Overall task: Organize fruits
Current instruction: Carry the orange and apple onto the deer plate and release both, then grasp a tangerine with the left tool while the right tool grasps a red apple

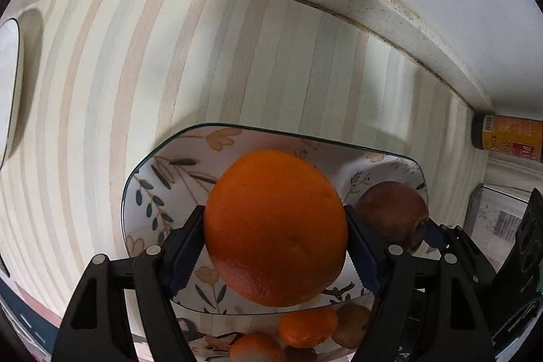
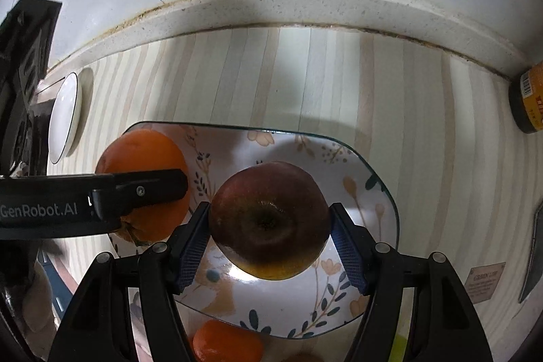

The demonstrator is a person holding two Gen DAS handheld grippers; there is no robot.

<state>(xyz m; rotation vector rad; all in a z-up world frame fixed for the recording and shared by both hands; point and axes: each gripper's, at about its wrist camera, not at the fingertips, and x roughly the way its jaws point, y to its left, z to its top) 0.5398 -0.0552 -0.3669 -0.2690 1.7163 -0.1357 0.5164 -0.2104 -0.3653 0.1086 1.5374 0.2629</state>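
Observation:
My left gripper (image 1: pixel 275 243) is shut on a large orange (image 1: pixel 275 226) and holds it over the left part of a floral plate (image 1: pixel 163 178). My right gripper (image 2: pixel 269 229) is shut on a dark red apple (image 2: pixel 269 219) and holds it over the same plate (image 2: pixel 370 185). In the right wrist view the orange (image 2: pixel 146 148) and the left gripper's finger (image 2: pixel 135 189) show at the left. In the left wrist view the apple (image 1: pixel 390 206) shows to the right of the orange. Whether either fruit touches the plate I cannot tell.
Small oranges (image 1: pixel 307 326) and brown fruits (image 1: pixel 353 324) lie near the plate's front edge. A white plate (image 2: pixel 64 114) stands at the far left. A dark bottle with a yellow label (image 2: pixel 531 97) lies at the right by the speckled counter edge (image 2: pixel 305 5).

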